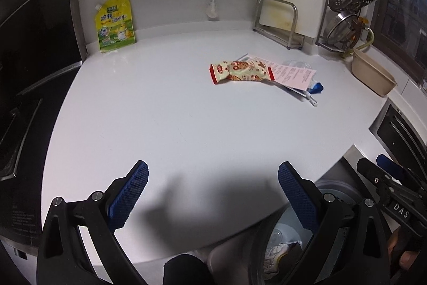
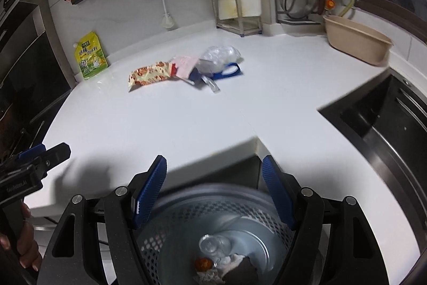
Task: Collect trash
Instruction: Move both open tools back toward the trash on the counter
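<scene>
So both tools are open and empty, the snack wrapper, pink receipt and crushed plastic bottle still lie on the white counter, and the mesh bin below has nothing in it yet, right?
Not quite: the mesh bin already holds trash, a clear plastic cup and crumpled scraps, as the right wrist view shows. The rest stands: left tool and right tool open and empty, snack wrapper, pink receipt and crushed plastic bottle on the counter.

We look steeply down from each wrist across the white counter (image 1: 186, 111). Our left view hangs above its near edge; our right hangs over the bin (image 2: 213, 218). Both share the wrapper (image 1: 241, 71) near twelve o'clock.
</scene>
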{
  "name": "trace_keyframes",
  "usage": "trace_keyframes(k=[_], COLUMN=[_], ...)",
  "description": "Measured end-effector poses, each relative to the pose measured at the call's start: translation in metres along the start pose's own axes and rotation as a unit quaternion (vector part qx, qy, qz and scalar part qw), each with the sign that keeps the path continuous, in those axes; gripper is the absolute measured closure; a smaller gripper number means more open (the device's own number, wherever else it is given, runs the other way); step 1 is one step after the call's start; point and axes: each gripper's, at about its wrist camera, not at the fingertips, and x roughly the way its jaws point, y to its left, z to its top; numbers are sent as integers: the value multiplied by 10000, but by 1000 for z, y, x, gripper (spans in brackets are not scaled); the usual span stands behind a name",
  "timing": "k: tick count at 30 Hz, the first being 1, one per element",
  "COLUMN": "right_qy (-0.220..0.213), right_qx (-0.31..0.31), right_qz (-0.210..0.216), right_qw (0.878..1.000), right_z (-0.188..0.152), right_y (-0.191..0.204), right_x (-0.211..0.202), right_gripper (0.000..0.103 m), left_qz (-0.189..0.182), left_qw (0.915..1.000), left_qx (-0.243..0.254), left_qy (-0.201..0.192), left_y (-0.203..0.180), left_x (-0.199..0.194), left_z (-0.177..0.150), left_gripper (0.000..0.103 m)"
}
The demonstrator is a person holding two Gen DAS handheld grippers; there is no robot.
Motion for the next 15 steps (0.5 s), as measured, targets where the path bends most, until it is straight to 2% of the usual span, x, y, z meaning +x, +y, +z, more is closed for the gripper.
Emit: trace_keyframes(k=[15], right_qy=[-160], right_qx=[-32], right_qz=[40], right_qw=[9999], right_z=[46], right_y=[10], right_x=[17], right_gripper=[32], left_qz=[-41], left_qw=[9999], left_qx=[-67], left_qy=[-148], left_y=[12], left_x=[11], left_z=[37], left_gripper=[7])
